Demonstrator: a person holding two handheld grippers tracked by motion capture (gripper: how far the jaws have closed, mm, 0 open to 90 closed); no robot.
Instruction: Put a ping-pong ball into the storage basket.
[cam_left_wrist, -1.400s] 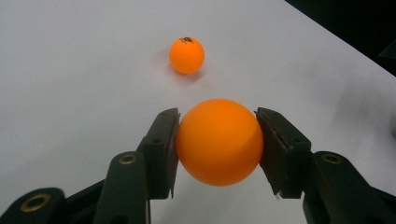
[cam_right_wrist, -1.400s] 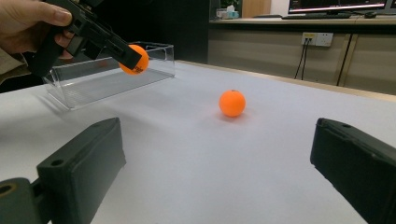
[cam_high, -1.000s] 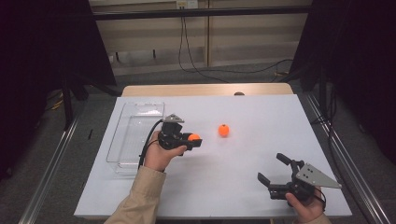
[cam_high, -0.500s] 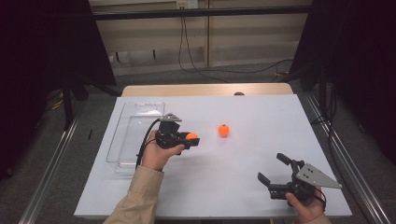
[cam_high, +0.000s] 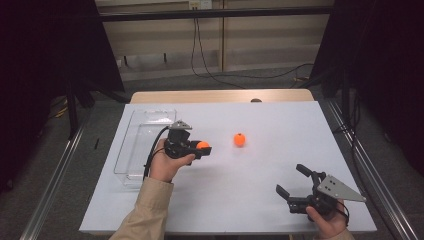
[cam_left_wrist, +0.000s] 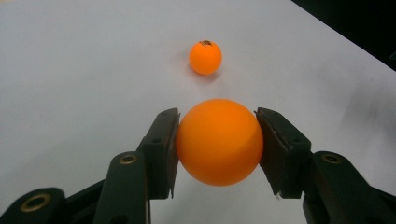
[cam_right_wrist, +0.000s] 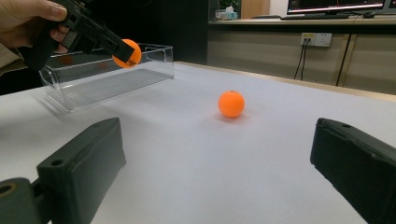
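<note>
The left gripper (cam_high: 202, 148) is clamped on a small orange ball (cam_left_wrist: 219, 141), held above the white table (cam_high: 260, 165) just beside the clear plastic box (cam_high: 142, 145). A second orange ball (cam_high: 240, 140) lies on the table, apart from the box. The right gripper (cam_high: 292, 181) stands with jaws wide apart, far from the box.

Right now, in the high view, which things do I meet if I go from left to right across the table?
Clear plastic box → left gripper shut on an orange ball → second orange ball lying free on the white table → right gripper, open, near the front right corner.
</note>
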